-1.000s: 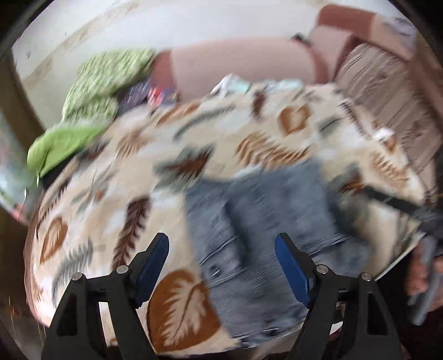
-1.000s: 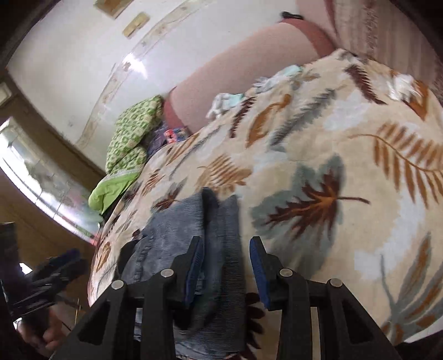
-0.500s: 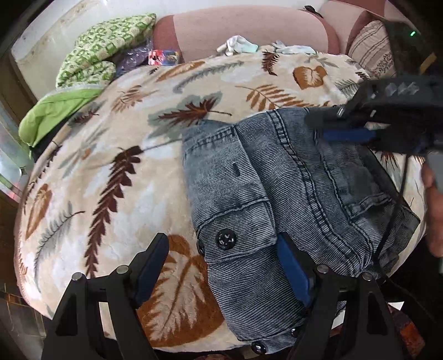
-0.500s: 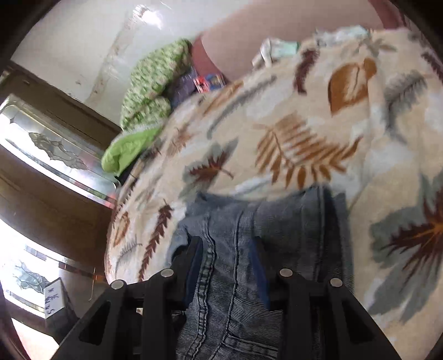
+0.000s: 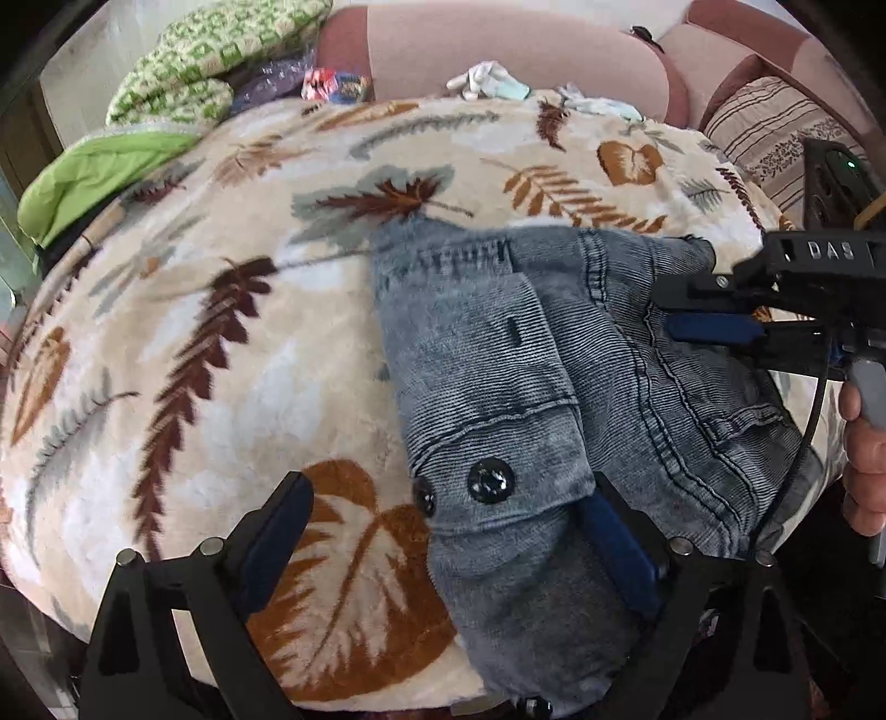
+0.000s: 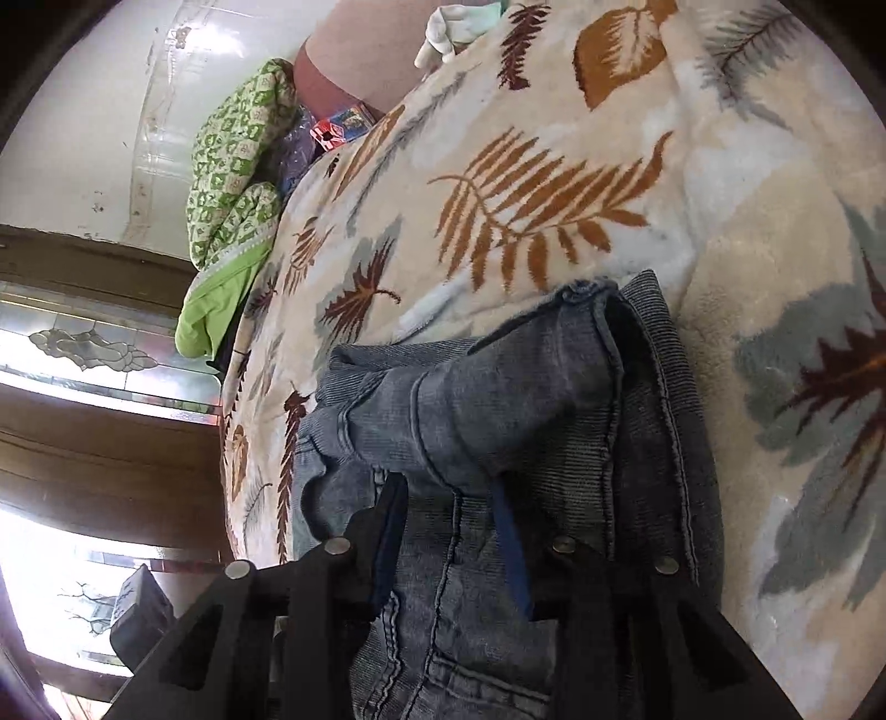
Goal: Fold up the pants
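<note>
Grey-blue denim pants (image 5: 554,387) lie folded into a compact bundle on a cream blanket (image 5: 221,343) printed with brown and grey leaves. The bundle sits toward the blanket's near right corner in the left wrist view; its lower end reaches the blanket's near edge and droops slightly past it. A buttoned pocket flap with two dark buttons (image 5: 490,481) faces up.

The left gripper (image 5: 448,526) points steeply down over the bundle's near left edge. Its jaws are opening and stand wide: the left finger hangs over bare blanket, clear of the cloth, while the right finger touches the denim beside the pocket flap. The flap lies between the fingers, not pinched.

The right gripper (image 6: 448,531) comes in from the bundle's right side, and its black frame shows at the right edge of the left wrist view, with a hand (image 5: 864,443) on its handle. Its jaws are narrow, with a raised ridge of denim between the blue pads; I cannot tell whether the pads press on it.

To the left of the pants the blanket is broad and bare, running out to its rounded far and left edges. Along the far edge sit a green patterned quilt (image 5: 216,61), a bright green cloth (image 5: 94,171), a pink cushioned backrest (image 5: 498,50) and small pale items of clothing (image 5: 487,83). A striped cushion (image 5: 775,133) lies at the far right.
</note>
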Demonstrator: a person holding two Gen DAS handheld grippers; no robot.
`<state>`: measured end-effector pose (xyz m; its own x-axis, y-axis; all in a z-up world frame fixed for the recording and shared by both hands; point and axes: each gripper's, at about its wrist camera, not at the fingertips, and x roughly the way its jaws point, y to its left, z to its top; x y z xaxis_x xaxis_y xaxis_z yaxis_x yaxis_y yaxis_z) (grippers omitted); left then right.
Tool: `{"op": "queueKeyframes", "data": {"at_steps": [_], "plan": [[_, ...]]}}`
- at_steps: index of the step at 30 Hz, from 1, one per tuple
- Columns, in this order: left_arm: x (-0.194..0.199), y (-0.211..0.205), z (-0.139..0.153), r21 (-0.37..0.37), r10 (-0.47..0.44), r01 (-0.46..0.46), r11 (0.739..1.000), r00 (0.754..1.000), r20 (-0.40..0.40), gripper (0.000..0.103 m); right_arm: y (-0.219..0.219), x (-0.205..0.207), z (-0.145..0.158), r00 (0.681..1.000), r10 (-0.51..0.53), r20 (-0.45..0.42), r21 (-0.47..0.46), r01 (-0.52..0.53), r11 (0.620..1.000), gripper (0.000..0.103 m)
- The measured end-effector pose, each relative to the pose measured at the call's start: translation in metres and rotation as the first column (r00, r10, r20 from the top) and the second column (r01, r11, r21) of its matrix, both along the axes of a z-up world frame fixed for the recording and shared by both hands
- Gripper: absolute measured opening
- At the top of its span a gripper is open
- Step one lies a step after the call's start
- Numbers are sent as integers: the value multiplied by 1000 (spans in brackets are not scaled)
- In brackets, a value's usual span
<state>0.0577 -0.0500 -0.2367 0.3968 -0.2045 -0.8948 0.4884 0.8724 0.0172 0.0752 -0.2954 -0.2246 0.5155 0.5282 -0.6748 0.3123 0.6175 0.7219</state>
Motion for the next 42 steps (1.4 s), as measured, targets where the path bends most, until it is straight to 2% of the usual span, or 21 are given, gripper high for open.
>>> {"op": "queueKeyframes", "data": {"at_steps": [6,10,13,16,19,23,27,32,37,39,42], "plan": [[-12,16,34,-63,8,-5,998,999,54,97,5,-30,40,994,48,99,-130,-35,991,38],[-19,19,33,-52,2,0,999,999,37,97,16,-47,52,988,93,123,-202,-67,977,38],[-24,15,18,-8,-10,10,1000,1000,12,97,23,-54,44,987,121,102,-205,-98,974,38],[-25,16,7,-17,-3,3,1000,1000,-14,97,27,-59,25,990,132,53,-201,-119,972,38],[-23,12,-1,-7,-18,18,1000,999,-27,97,26,-63,3,992,122,15,-157,-118,981,37],[-22,9,-20,-10,-20,19,1000,998,-55,100,21,-69,-9,991,115,62,-131,-106,986,37],[-20,9,-23,-12,-5,4,1000,998,-68,103,18,-76,-16,985,113,132,-122,-97,988,37],[-28,-3,-24,56,-39,38,998,999,10,103,21,-85,-17,966,154,206,-189,-116,975,37],[-30,-5,-15,84,-3,1,996,1000,20,103,14,-88,-17,971,119,208,-118,-96,988,37],[-38,-9,-2,115,-16,6,993,997,80,102,11,-91,-14,972,110,207,-98,-91,991,37],[-52,-18,23,161,-51,17,987,976,211,102,9,-100,-2,963,113,247,-126,-83,989,37]]}}
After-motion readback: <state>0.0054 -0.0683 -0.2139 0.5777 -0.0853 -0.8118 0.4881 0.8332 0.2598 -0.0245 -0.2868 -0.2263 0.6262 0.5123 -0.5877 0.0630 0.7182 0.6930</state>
